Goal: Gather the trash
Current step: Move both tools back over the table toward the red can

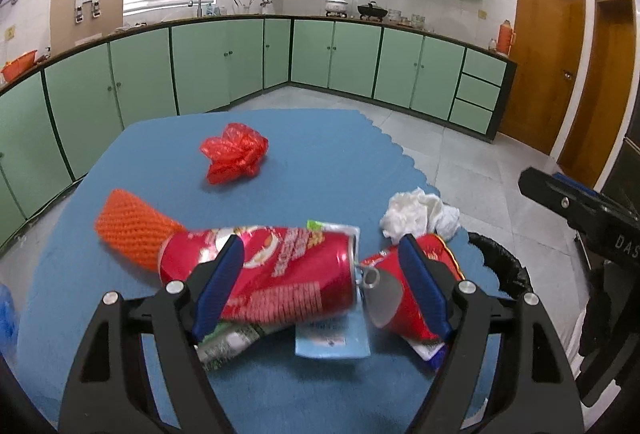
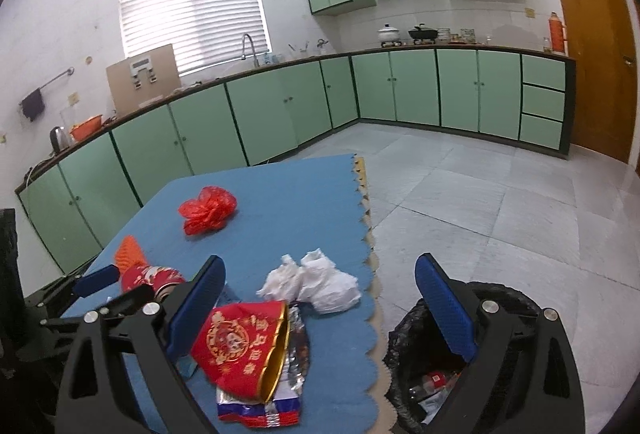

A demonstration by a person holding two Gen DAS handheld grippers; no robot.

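A red drink can (image 1: 280, 274) lies on its side on the blue table mat (image 1: 320, 154). My left gripper (image 1: 320, 282) is open, its blue fingers either side of the can, not pressing it. A red paper cup (image 1: 412, 294) lies beside the can; it also shows in the right wrist view (image 2: 240, 346). My right gripper (image 2: 320, 314) is open and empty, straddling the mat's edge above the black-lined trash bin (image 2: 440, 354). A white crumpled tissue (image 2: 316, 282), a red plastic bag (image 2: 206, 210) and an orange foam net (image 1: 132, 226) lie on the mat.
Flat wrappers (image 2: 260, 406) lie under the cup. A light blue card (image 1: 332, 342) lies under the can. Green kitchen cabinets (image 1: 220, 62) ring the room, with tiled floor (image 2: 480, 202) right of the table and wooden doors (image 1: 540, 50) beyond.
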